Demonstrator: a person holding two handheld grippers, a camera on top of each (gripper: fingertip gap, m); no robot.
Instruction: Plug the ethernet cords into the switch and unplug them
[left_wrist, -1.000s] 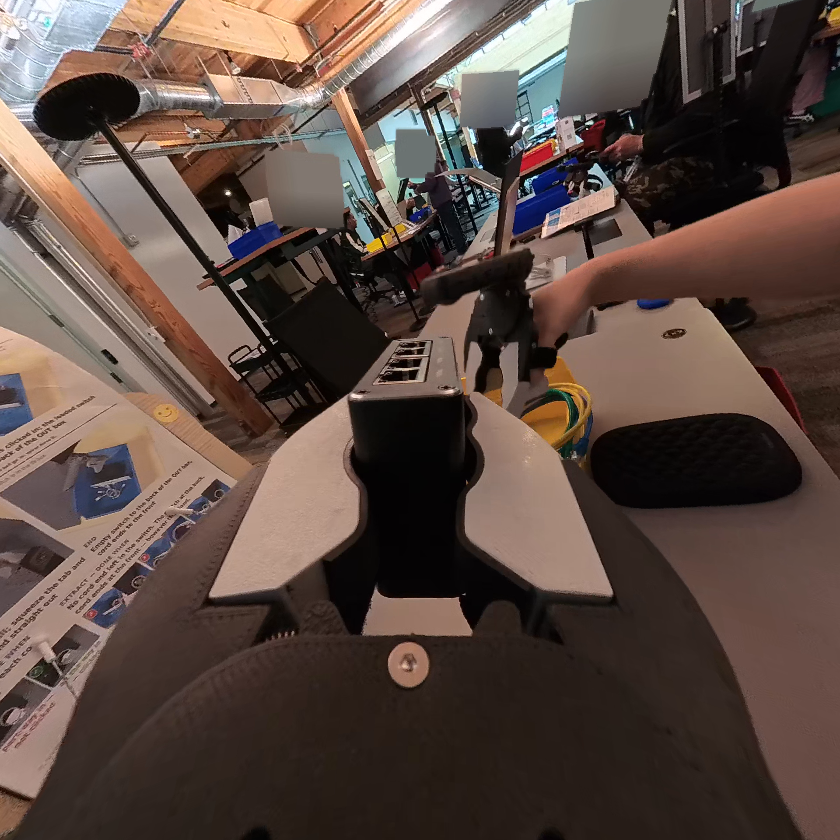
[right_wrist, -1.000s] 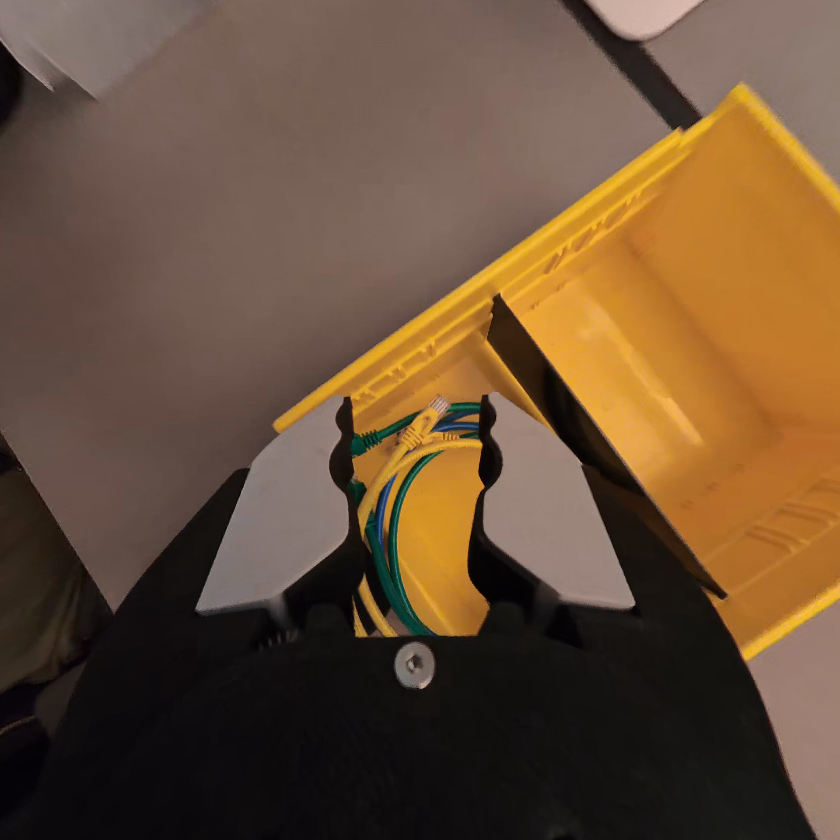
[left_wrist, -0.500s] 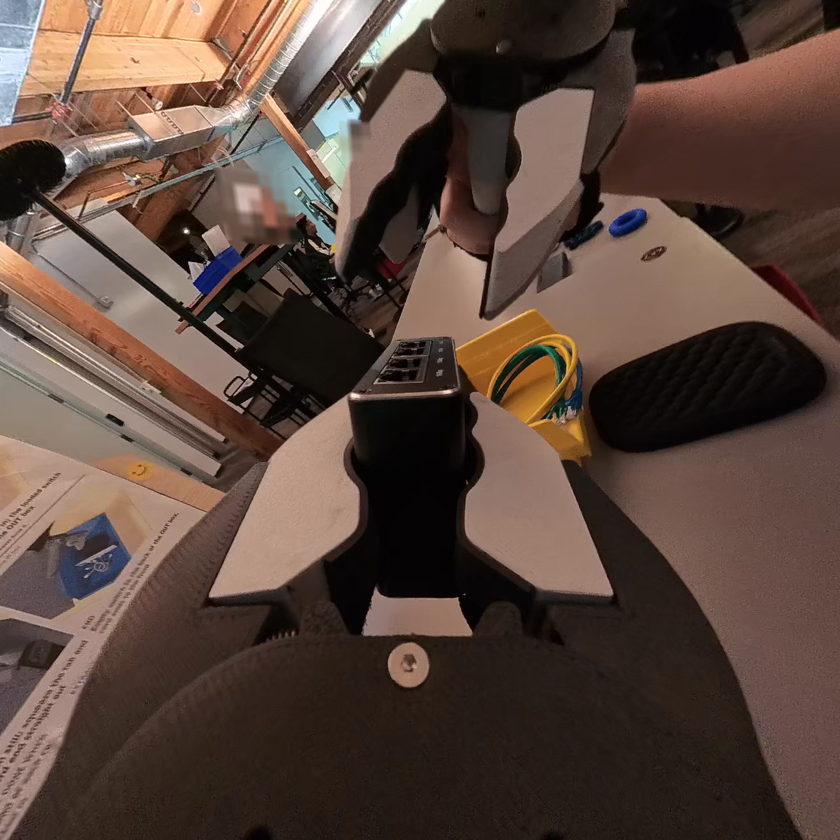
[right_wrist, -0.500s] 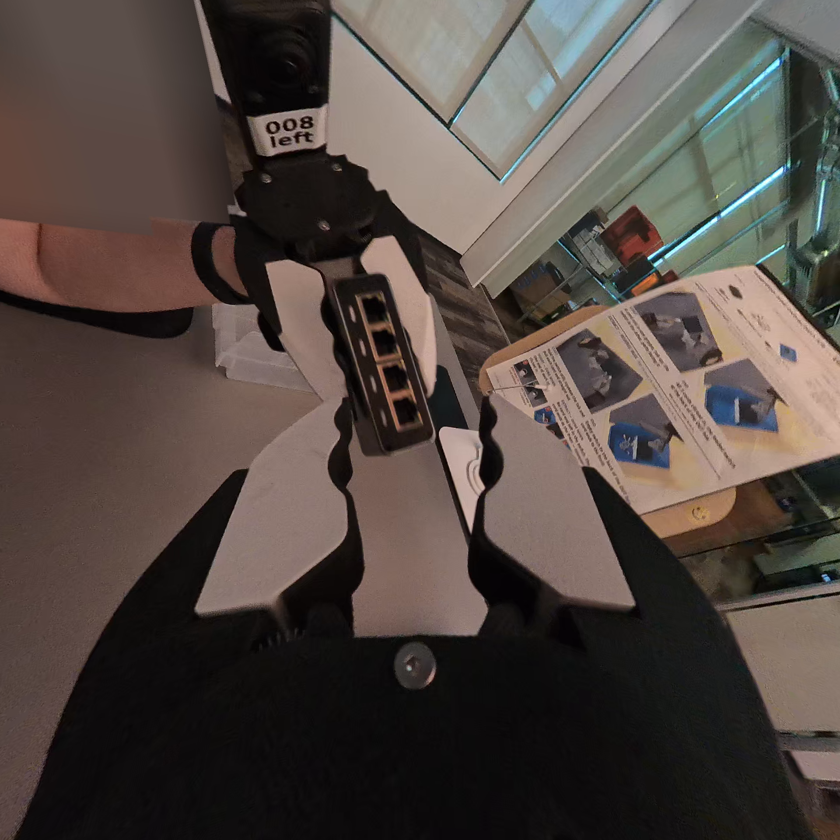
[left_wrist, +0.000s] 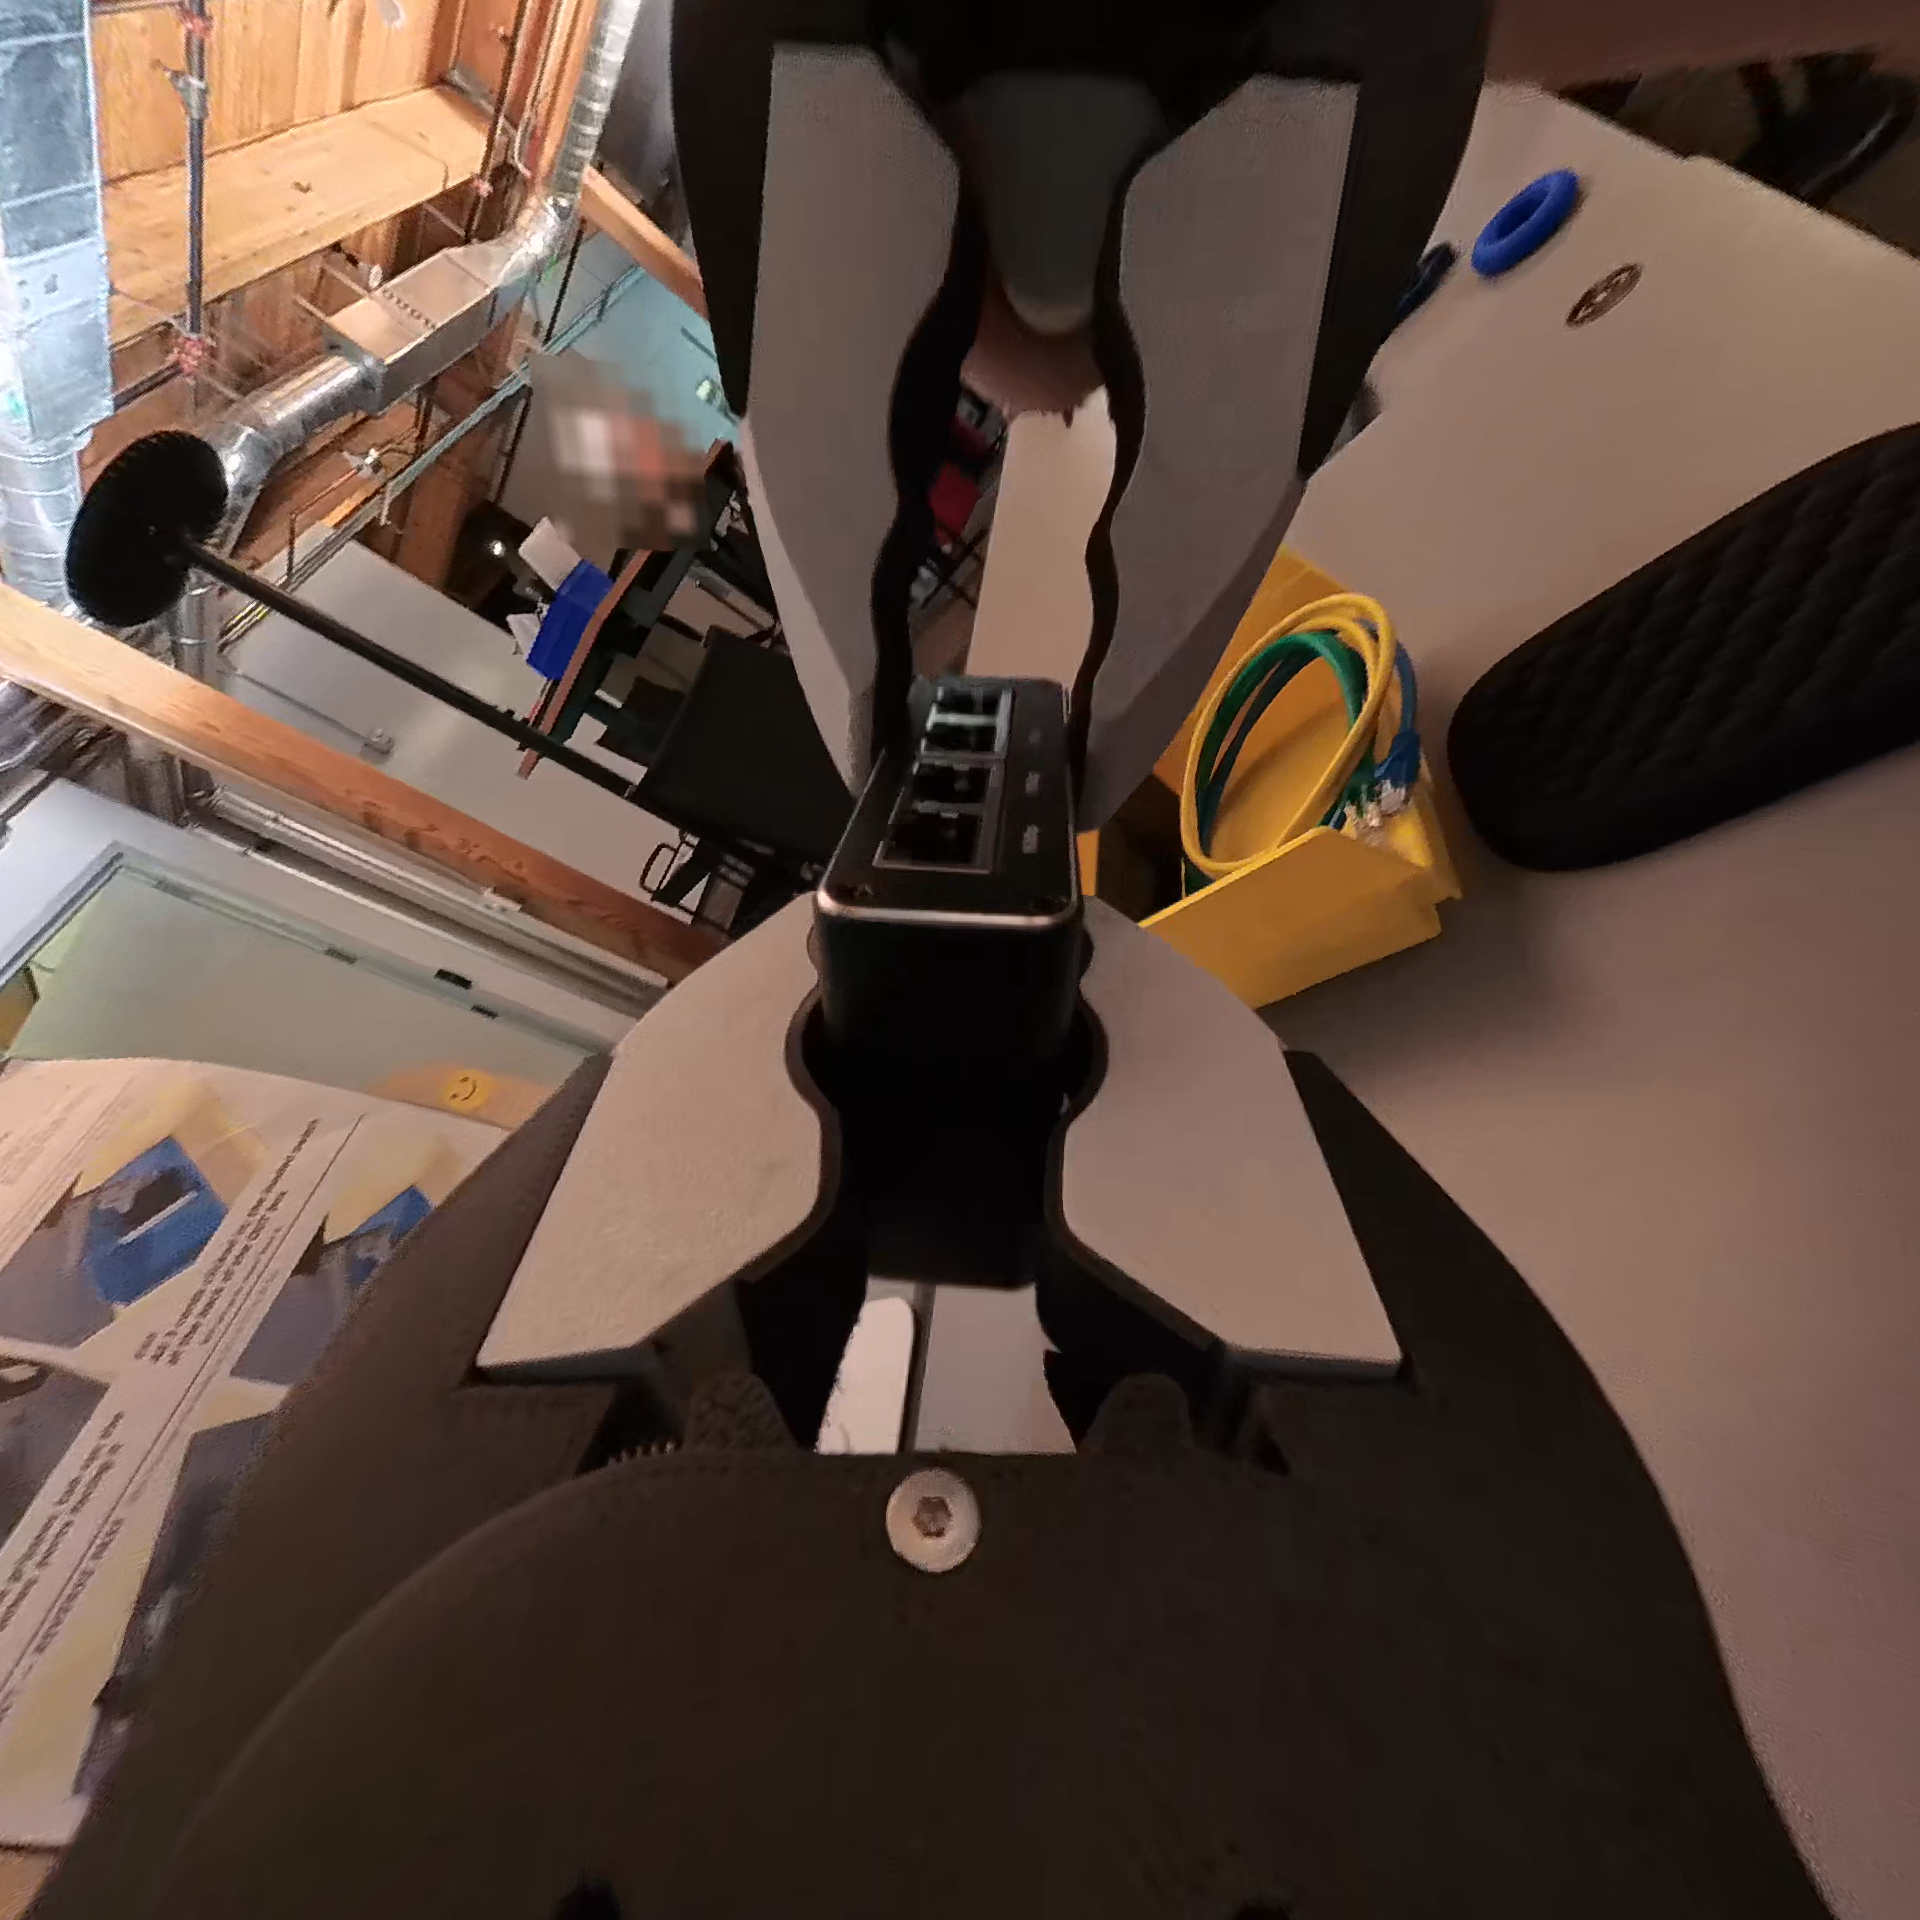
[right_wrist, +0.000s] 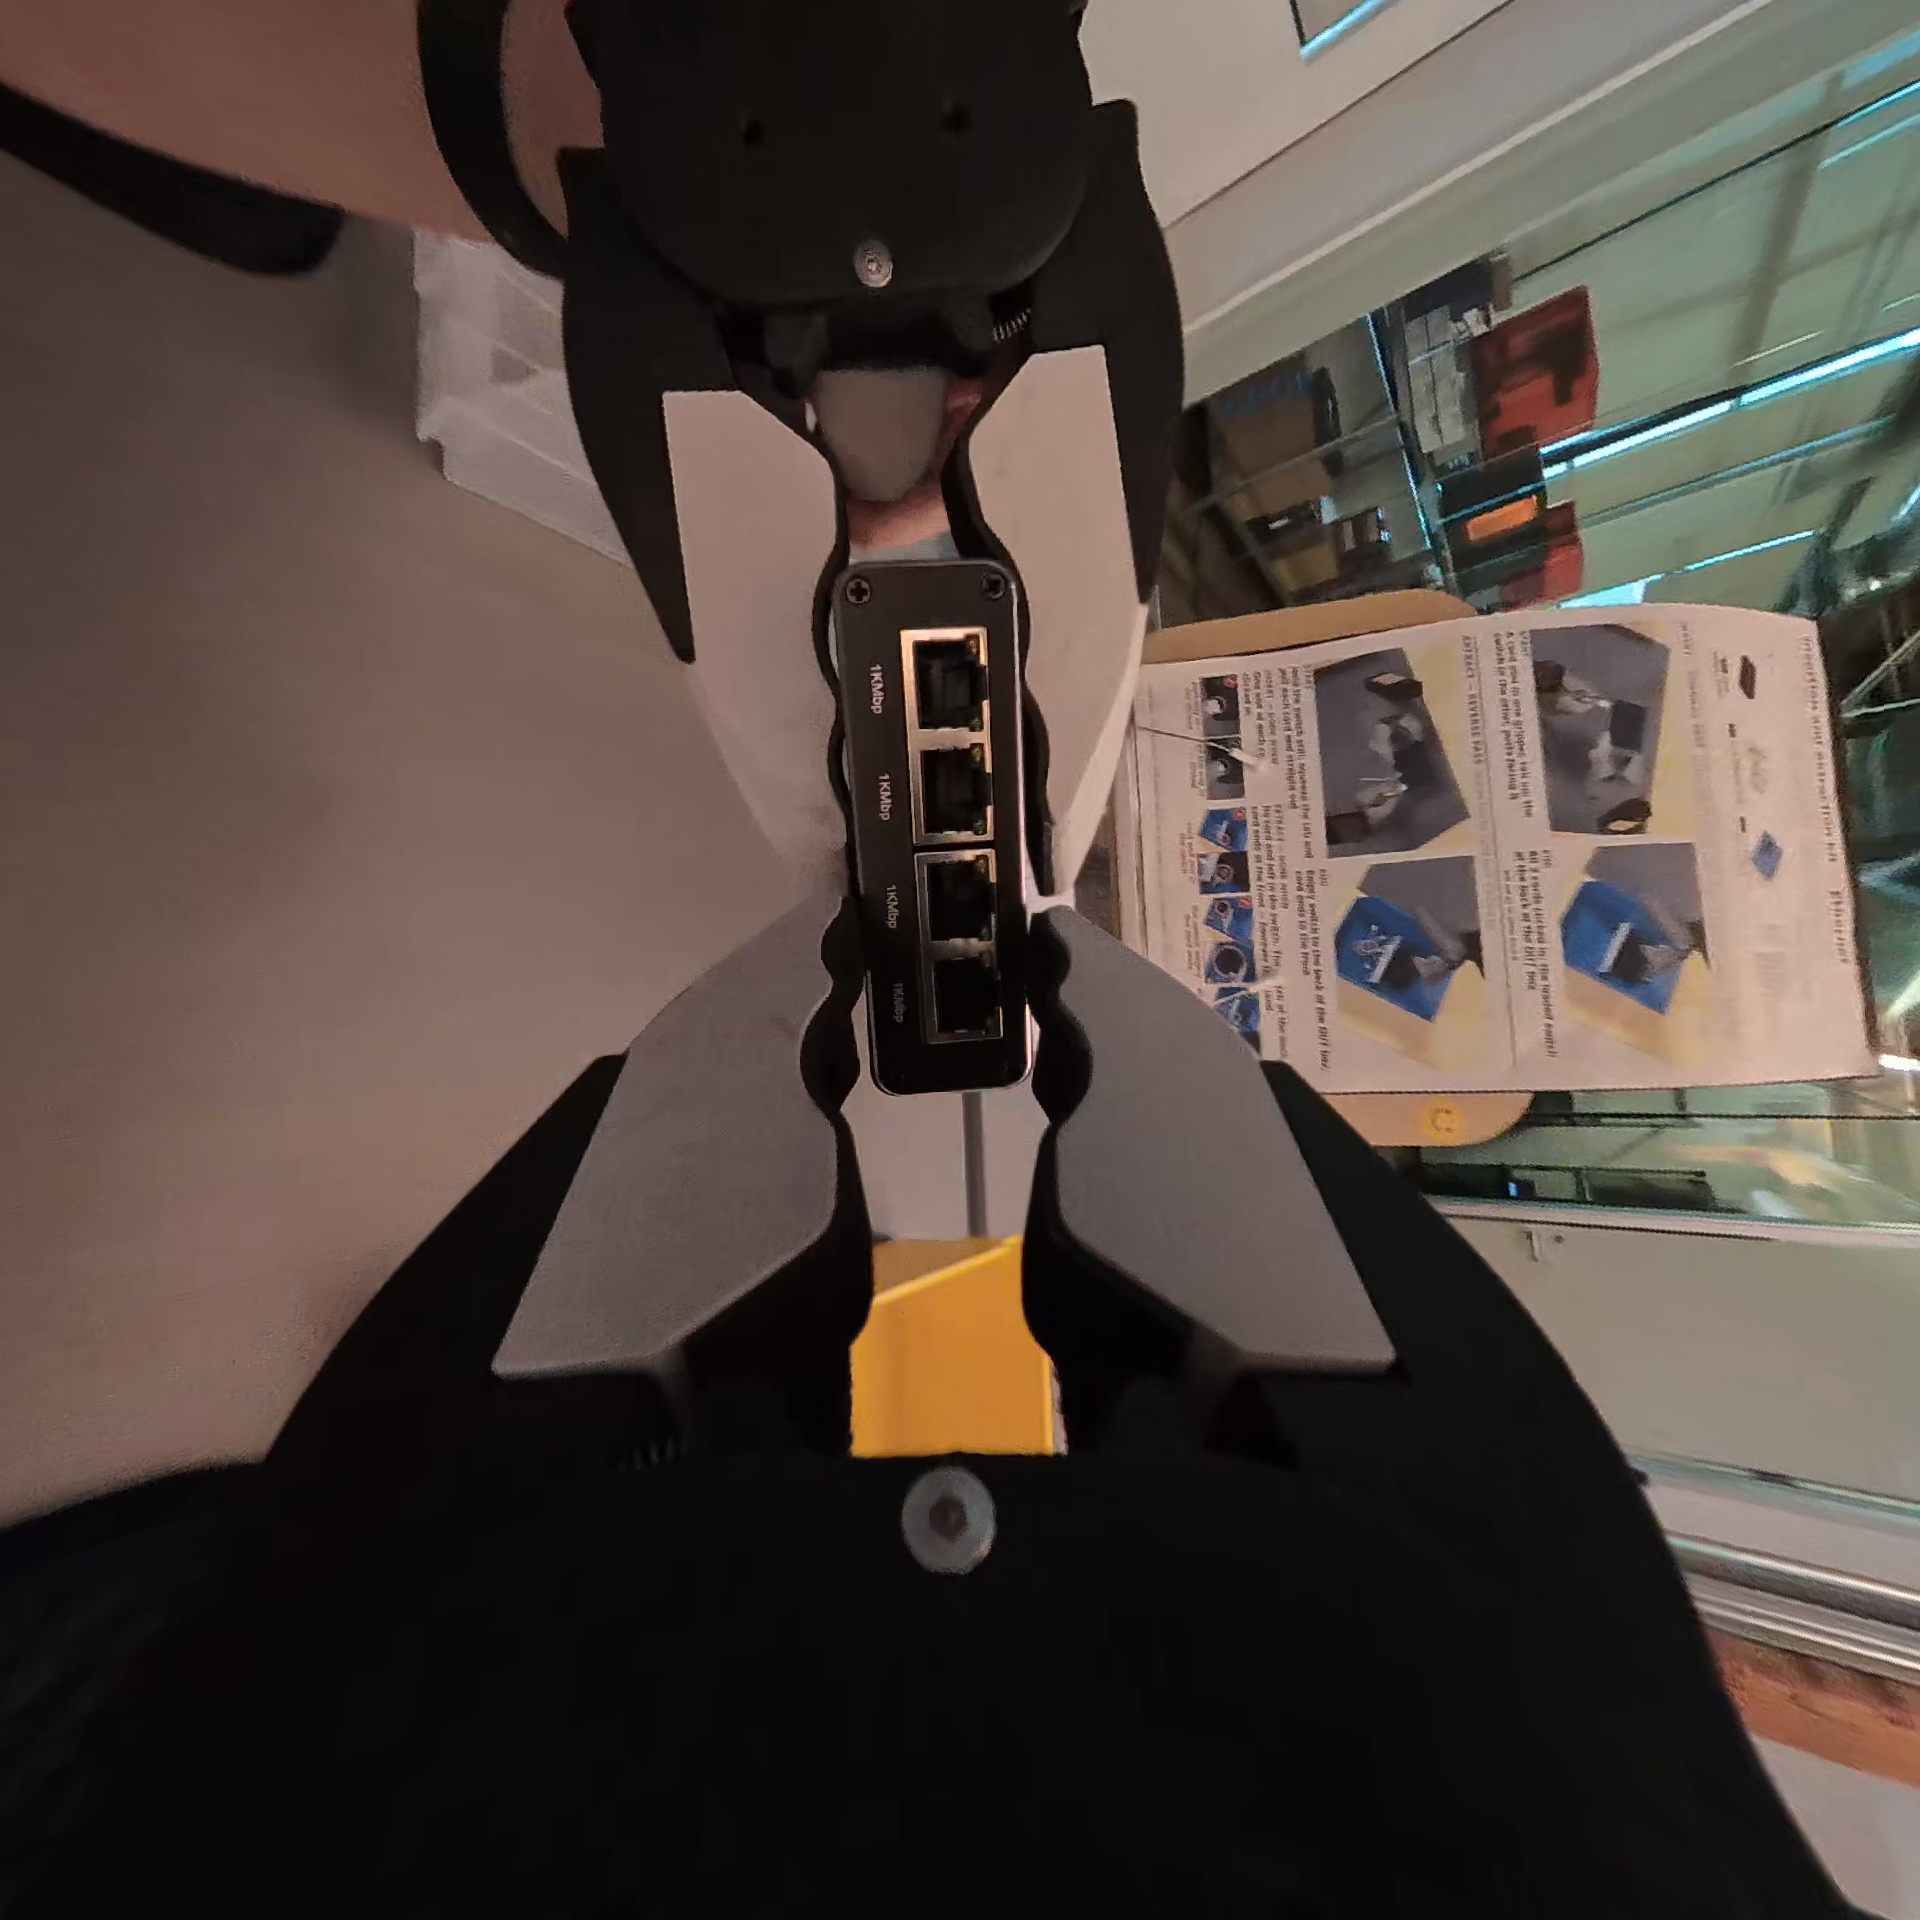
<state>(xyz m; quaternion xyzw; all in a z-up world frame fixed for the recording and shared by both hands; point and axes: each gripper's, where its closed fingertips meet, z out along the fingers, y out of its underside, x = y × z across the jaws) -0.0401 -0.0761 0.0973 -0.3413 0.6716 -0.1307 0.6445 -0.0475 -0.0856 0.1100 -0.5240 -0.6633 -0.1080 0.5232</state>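
Observation:
My left gripper (left_wrist: 945, 925) is shut on a black ethernet switch (left_wrist: 940, 997) and holds it up above the table, port face away from me. In the right wrist view the switch (right_wrist: 940, 831) shows several empty ports. My right gripper (right_wrist: 940, 914) faces it head-on, and its fingers (right_wrist: 831, 997) press on both sides of the switch's near end. The left wrist view shows the right gripper (left_wrist: 982, 769) coming in from above onto the far end. Coiled yellow, green and blue ethernet cords (left_wrist: 1299, 727) lie in a yellow bin (left_wrist: 1340, 914); none is plugged in.
A black padded wrist rest (left_wrist: 1704, 665) lies on the grey table right of the bin. A blue ring (left_wrist: 1522, 220) sits farther back. A printed instruction sheet (left_wrist: 156, 1299) stands at the left; it also shows in the right wrist view (right_wrist: 1507, 852). The bin (right_wrist: 945, 1340) is below my right gripper. My left and right fingertips are right by each other.
My right gripper rose empty out of the yellow bin, turned to face the switch and closed its fingers on the switch's end. My left gripper kept its hold and tilted the switch.

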